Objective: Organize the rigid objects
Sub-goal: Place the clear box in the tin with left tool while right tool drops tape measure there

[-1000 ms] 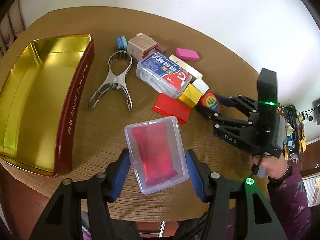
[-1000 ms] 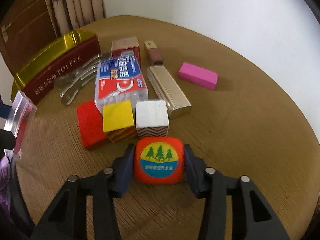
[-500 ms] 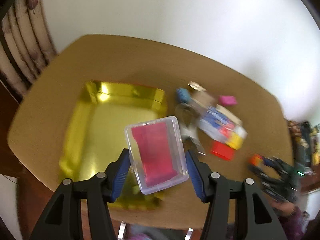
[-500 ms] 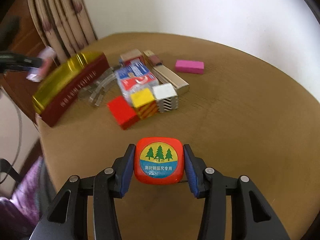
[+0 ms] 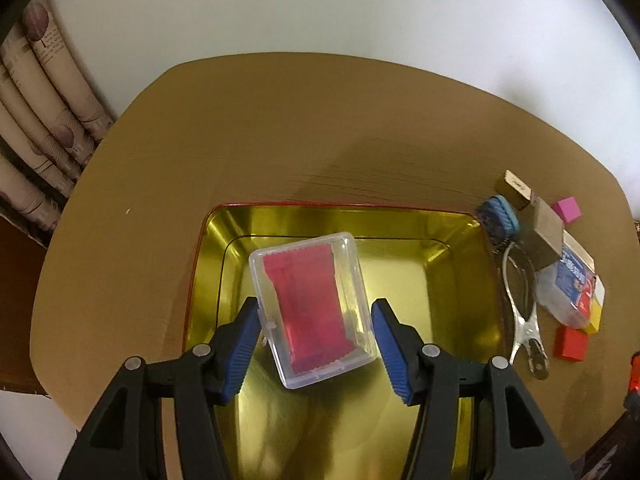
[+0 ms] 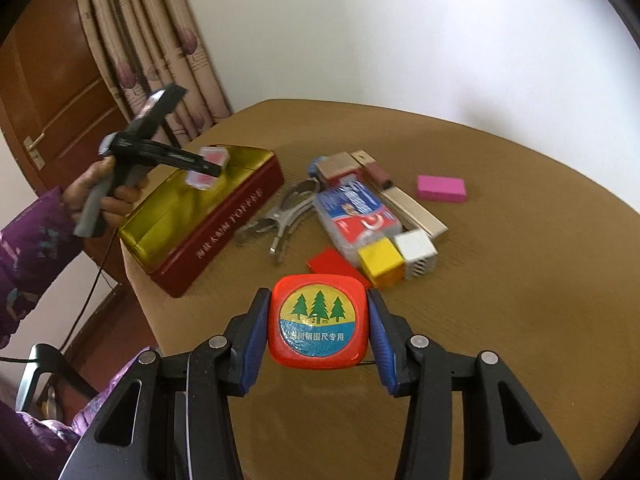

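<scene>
Left wrist view: our left gripper (image 5: 316, 344) clamped on clear plastic case (image 5: 312, 308) with red packet inside, blue pads pressing both its long sides. Case hangs over gold interior of open tin (image 5: 452, 280). Clutter sits right of tin: metal clip (image 5: 524, 320), floss box (image 5: 568, 288), red block (image 5: 570, 343).

Right wrist view: our right gripper (image 6: 318, 326) clamped on red tape measure (image 6: 318, 320), held above table (image 6: 520, 300). Tin off to left, left gripper holding case above it. Pink block (image 6: 441, 188) lies apart from pile.
</scene>
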Motion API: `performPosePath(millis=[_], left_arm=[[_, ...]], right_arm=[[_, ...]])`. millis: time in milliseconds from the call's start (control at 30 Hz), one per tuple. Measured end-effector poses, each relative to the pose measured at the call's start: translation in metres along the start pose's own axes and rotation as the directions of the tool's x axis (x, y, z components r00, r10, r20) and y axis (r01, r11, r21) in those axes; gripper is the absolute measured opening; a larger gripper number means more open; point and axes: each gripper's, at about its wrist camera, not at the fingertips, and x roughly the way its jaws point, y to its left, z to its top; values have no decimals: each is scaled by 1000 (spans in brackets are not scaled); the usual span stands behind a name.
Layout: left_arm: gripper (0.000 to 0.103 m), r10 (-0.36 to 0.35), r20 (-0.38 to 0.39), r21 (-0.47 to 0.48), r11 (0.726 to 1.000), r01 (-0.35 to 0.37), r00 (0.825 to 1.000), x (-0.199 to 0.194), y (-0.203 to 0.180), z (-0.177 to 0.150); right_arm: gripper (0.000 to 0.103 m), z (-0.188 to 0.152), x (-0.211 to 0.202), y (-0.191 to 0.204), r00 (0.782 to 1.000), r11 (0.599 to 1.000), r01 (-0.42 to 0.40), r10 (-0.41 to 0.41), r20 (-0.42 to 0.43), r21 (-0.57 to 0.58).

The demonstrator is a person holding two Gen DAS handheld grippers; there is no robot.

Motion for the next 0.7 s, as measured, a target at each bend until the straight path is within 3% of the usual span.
performPosePath(millis=[267, 333, 400, 633, 700], left_arm=[[59, -53, 34, -46, 997, 54, 998, 2, 25, 4], [59, -44, 65, -55, 997, 48, 997, -9, 29, 1], [59, -76, 136, -123, 988, 93, 988, -36, 40, -14], [59, 122, 284, -313, 949, -28, 951, -124, 55, -104], [59, 131, 292, -346, 938, -23, 948, -134, 58, -131]], right_arm=[[43, 25, 15, 33, 998, 998, -56, 56, 4, -30], [43, 37, 20, 45, 997, 996, -81, 82, 11, -36], [43, 51, 26, 56, 993, 992, -120, 120, 20, -36], [43, 116, 90, 109, 975, 972, -223, 223, -3, -77], [43, 128, 116, 121, 976, 973, -215, 213, -31, -81]])
